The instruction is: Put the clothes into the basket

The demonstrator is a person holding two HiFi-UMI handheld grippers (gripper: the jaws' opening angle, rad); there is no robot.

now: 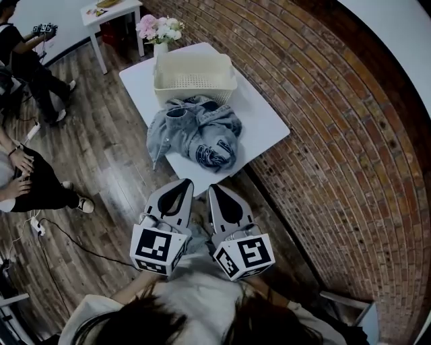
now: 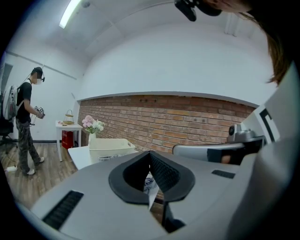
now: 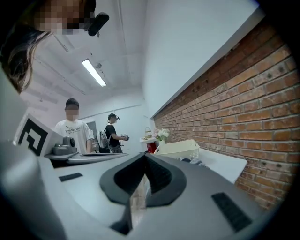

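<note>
A crumpled grey-blue hooded garment (image 1: 197, 133) lies on the white table (image 1: 266, 118), spilling over its near edge. Behind it stands an empty cream basket (image 1: 194, 76), also seen as the basket (image 2: 110, 147) and the basket (image 3: 178, 149). My left gripper (image 1: 186, 182) and right gripper (image 1: 213, 189) hang side by side just short of the table's near edge, both shut with nothing between their jaws. Part of the garment (image 2: 149, 183) shows through the left jaws' gap; the garment (image 3: 194, 161) lies ahead of the right.
A vase of flowers (image 1: 158, 30) stands at the table's far corner. A small white side table (image 1: 110, 15) is behind it. People stand and sit at the left on the wood floor (image 1: 101, 168). A brick wall (image 1: 337, 121) runs along the right.
</note>
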